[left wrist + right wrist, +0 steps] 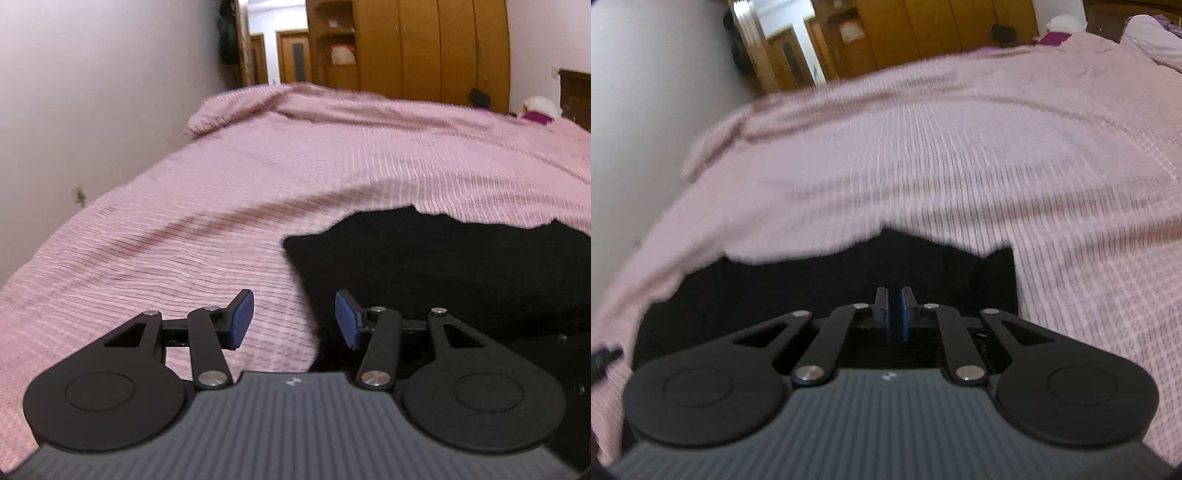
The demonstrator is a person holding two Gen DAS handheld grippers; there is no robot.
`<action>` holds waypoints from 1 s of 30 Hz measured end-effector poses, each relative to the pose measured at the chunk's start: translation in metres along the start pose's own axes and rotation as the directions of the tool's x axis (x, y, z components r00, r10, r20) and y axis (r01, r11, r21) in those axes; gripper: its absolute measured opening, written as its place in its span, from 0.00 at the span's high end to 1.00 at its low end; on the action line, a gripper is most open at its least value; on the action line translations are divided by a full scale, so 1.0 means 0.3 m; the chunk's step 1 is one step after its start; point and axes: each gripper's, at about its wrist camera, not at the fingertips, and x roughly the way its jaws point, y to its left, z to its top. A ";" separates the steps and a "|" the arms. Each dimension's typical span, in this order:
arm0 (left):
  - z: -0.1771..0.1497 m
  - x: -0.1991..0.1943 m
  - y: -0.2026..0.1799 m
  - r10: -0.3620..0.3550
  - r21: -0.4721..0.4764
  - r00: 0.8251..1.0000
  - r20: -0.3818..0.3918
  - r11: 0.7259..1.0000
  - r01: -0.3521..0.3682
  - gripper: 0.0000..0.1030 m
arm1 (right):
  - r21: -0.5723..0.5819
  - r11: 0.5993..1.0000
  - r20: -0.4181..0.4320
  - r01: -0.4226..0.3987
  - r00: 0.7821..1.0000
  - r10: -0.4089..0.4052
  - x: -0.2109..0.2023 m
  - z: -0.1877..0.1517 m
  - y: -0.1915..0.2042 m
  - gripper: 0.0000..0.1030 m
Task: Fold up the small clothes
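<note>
Left wrist view shows a black garment [443, 266] lying flat on the pink bed [184, 221], beside the left claw [294, 319], whose pads stand apart with nothing between them. It looks light, soft and limp, so a corner or hem seems the best hold. The right claw [894, 314] hangs over the cloth, pads almost together and apparently empty; a wooden wardrobe [436, 44] and white wall [92, 74] stand behind.

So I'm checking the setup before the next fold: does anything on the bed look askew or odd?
Only small things: the black garment has a ragged, uneven far edge, and the pink bedspread is rumpled at its far corner. Nothing is spilled or damaged.
</note>
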 end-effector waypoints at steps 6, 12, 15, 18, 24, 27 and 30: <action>-0.042 0.127 -0.050 0.038 0.046 0.997 -0.069 0.998 -0.035 0.37 | 0.014 0.999 -0.008 0.045 0.999 -0.045 0.097 -0.104 -0.050 0.91; -0.028 0.093 -0.030 0.043 0.044 0.996 -0.077 0.998 -0.040 0.34 | 0.090 0.996 0.048 -0.016 0.999 0.012 0.031 -0.099 -0.071 0.48; -0.015 0.026 -0.021 0.039 0.039 0.997 -0.063 0.999 -0.036 0.34 | 0.100 0.995 0.089 -0.022 0.996 0.013 -0.043 -0.103 -0.061 0.19; -0.012 -0.046 -0.021 0.028 0.047 0.998 -0.054 0.999 -0.026 0.34 | 0.095 0.994 0.093 -0.045 0.995 0.036 -0.114 -0.119 -0.048 0.20; -0.033 -0.195 -0.020 -0.004 0.049 0.998 -0.063 0.999 0.007 0.33 | 0.065 0.996 0.083 -0.054 0.995 0.049 -0.267 -0.187 -0.008 0.20; -0.053 -0.267 -0.003 -0.021 0.023 0.997 -0.076 0.999 0.022 0.33 | 0.034 0.998 0.077 -0.049 0.996 0.046 -0.352 -0.238 0.021 0.20; -0.088 -0.338 0.012 -0.025 -0.006 0.996 -0.085 1.000 0.024 0.33 | 0.003 0.999 0.076 -0.036 0.996 0.036 -0.432 -0.300 0.046 0.20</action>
